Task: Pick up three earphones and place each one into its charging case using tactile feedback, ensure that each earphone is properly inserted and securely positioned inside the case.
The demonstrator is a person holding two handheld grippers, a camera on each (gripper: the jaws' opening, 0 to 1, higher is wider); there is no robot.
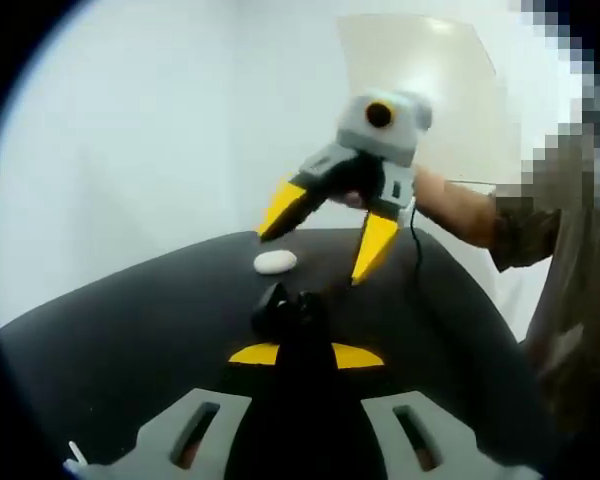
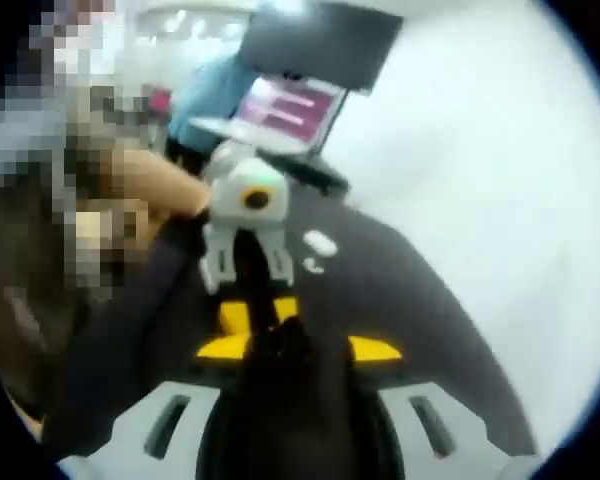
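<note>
In the left gripper view, a white oval earphone case [image 1: 275, 262] lies on the black table [image 1: 130, 330]. My right gripper [image 1: 310, 258] hovers just over it, yellow fingers [image 1: 282, 207] spread open and nothing between them. My left gripper [image 1: 306, 354] rises from the bottom with its jaws close together on a small black object [image 1: 285, 308]; what that object is I cannot tell. In the right gripper view, the left gripper [image 2: 260, 322] faces me, its fingers nearly together. The white case [image 2: 320, 242] and a tiny white piece [image 2: 313, 266] lie beyond it. My right gripper [image 2: 297, 348] shows at the bottom.
A person's hand [image 1: 460, 210] holds the right gripper, and another hand [image 2: 150, 185] shows behind the left one. An open laptop [image 2: 290, 105] stands past the table's far edge. A pale translucent panel [image 1: 430, 90] leans against the white wall. The black table curves away on both sides.
</note>
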